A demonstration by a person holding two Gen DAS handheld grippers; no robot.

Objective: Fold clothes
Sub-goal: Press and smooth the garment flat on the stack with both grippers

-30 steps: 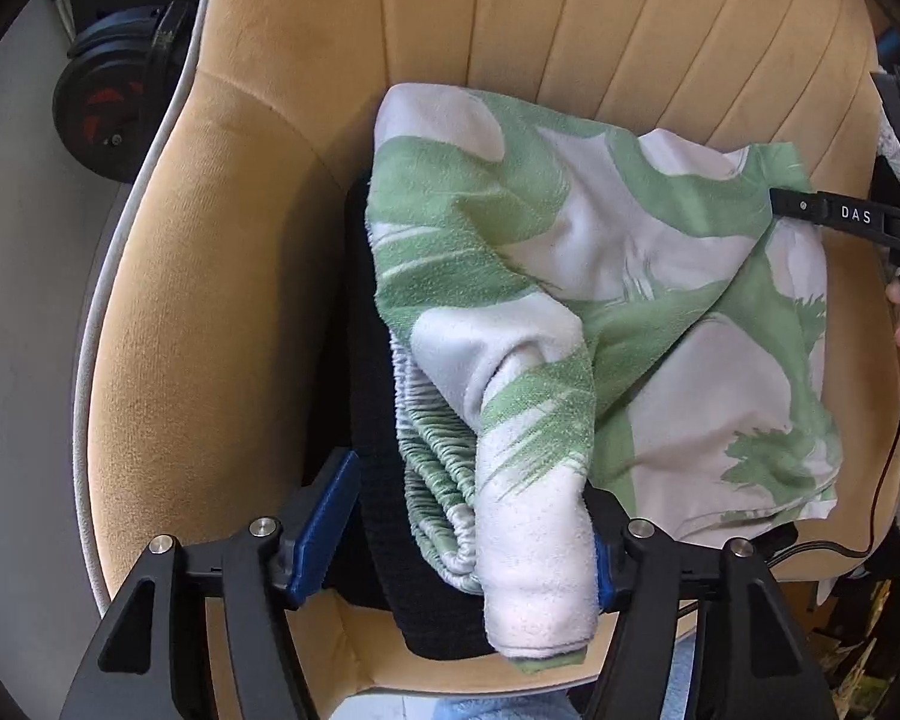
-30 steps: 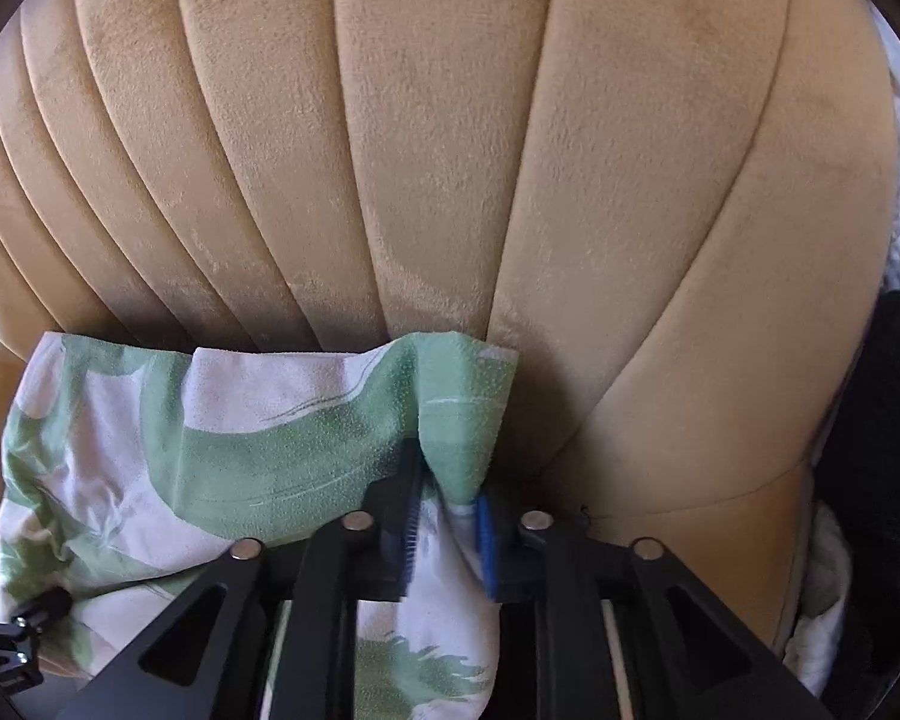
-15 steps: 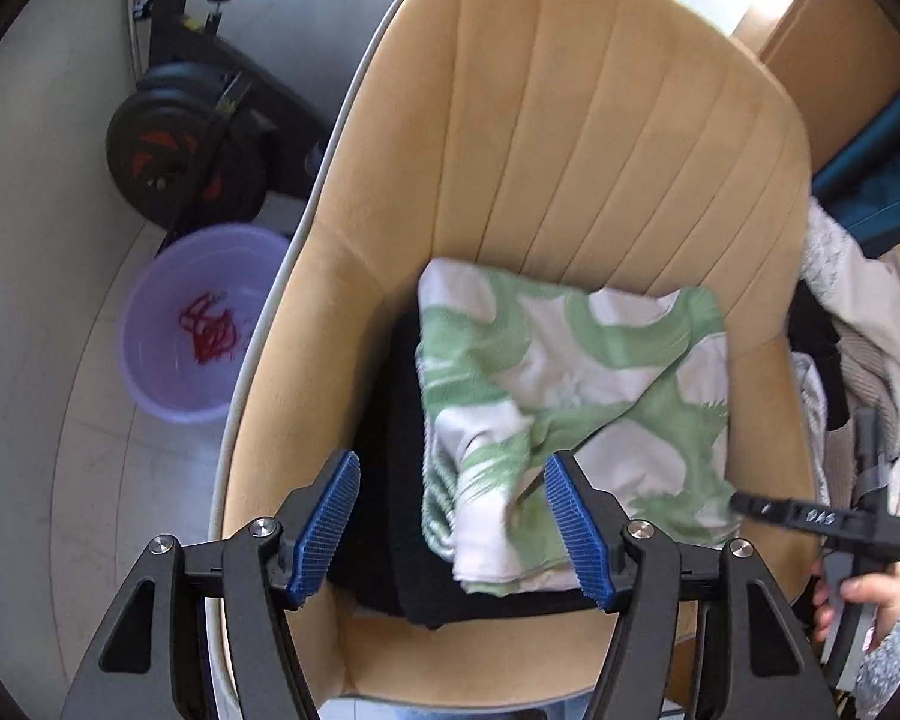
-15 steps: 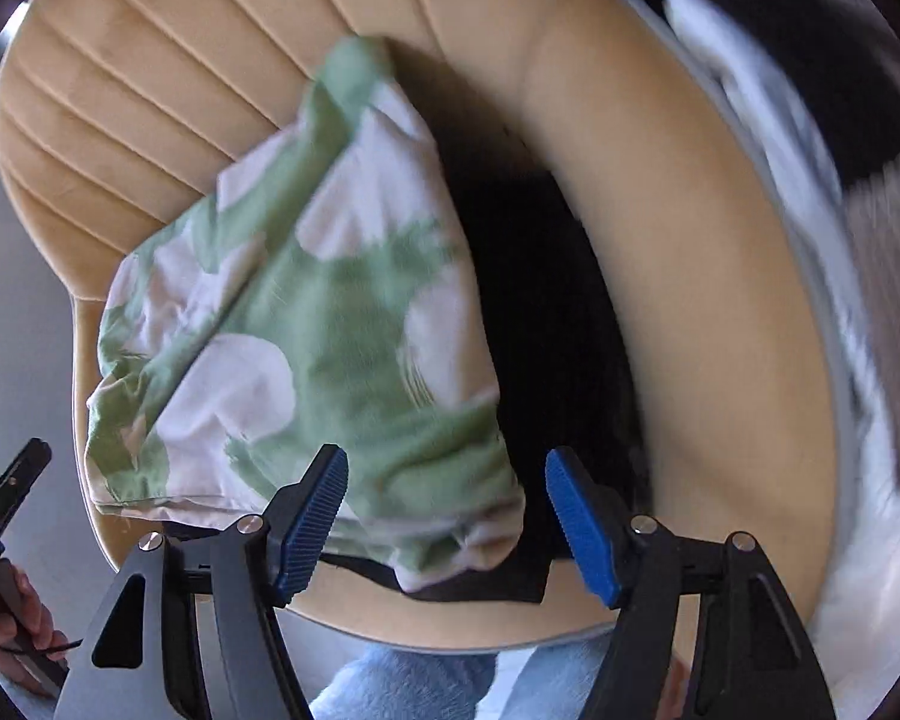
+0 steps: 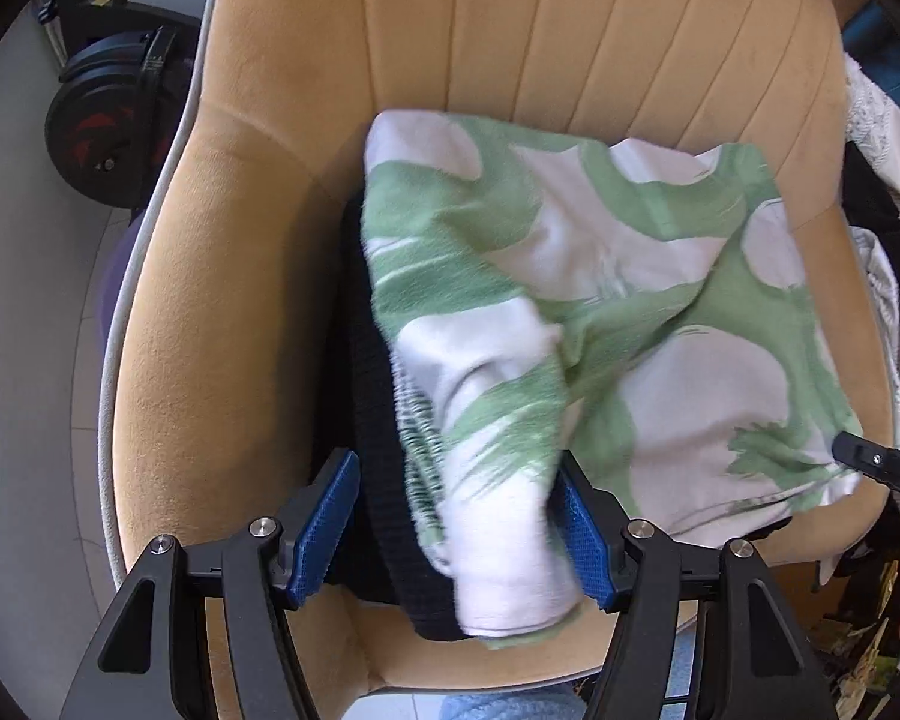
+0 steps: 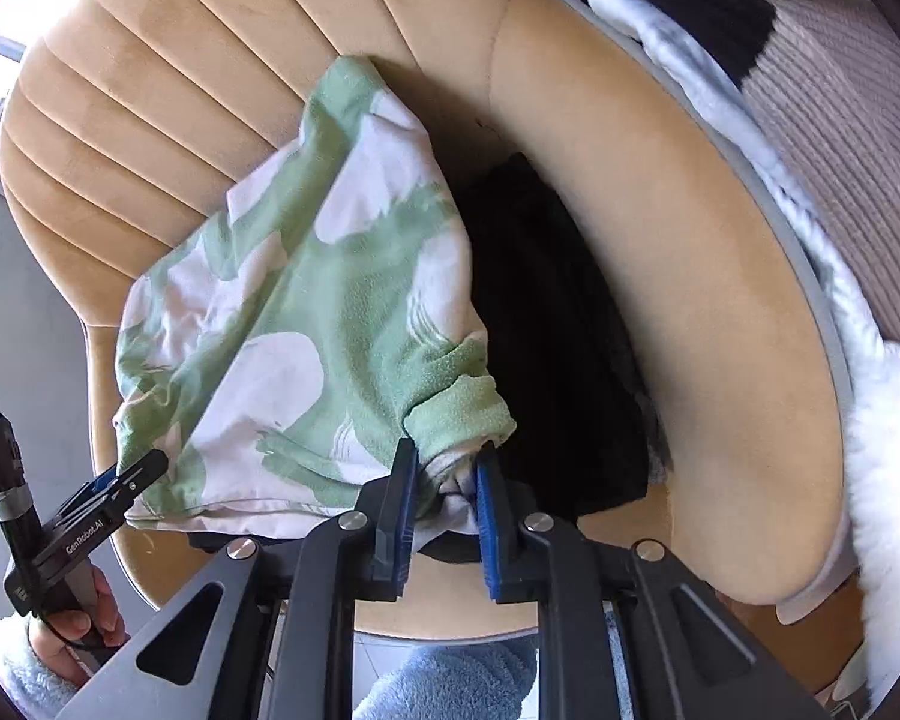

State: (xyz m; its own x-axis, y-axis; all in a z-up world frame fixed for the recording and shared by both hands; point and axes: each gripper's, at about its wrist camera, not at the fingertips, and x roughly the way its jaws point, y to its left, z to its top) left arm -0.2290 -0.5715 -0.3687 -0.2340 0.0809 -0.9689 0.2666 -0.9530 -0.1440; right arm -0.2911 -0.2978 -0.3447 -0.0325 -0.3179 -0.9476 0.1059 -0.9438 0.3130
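- A green-and-white leaf-print garment (image 5: 600,300) lies folded on the seat of a tan velvet chair (image 5: 222,324), atop a black garment (image 5: 372,420).
- The left tongs (image 5: 456,531) point down over the seat's front edge, blue pads (image 5: 324,531) apart — a bunched white fold of the print garment sits between them, brushing the right-hand pad.
- At the right edge, the tip of the right tongs (image 5: 882,465) lies at the garment's corner.
- A black-and-red exercise machine (image 5: 108,120) stands behind the chair — upper left.
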